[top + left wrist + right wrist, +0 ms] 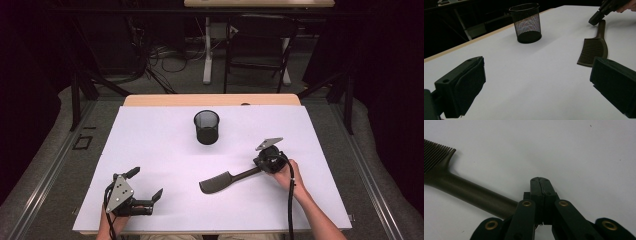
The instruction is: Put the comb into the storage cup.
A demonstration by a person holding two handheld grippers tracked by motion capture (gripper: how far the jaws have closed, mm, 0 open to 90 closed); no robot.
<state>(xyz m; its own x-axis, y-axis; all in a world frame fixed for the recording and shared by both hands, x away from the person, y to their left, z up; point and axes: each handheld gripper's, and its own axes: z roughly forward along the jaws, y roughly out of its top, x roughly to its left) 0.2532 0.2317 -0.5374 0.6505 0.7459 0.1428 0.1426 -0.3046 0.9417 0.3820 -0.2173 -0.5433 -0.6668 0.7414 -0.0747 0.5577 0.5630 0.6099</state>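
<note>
A dark comb (220,182) lies flat on the white table sheet (150,140), teeth toward the front left and handle toward the right. My right gripper (258,167) rests at the end of that handle, jaws shut against each other with nothing between them. In the right gripper view the comb's handle (471,192) runs under the left side of the shut right gripper (540,181). My left gripper (147,183) sits at the front left, open and empty. In the left gripper view the left gripper (536,85) has bare sheet between its wide jaws, and beyond it lie the comb (594,48) and the right gripper (595,20).
A black mesh cup (206,127) stands upright at the back middle of the sheet, also seen as the mesh cup (526,23) in the left gripper view. A wooden table edge (210,100) runs along the back. Chairs and cables stand on the floor beyond.
</note>
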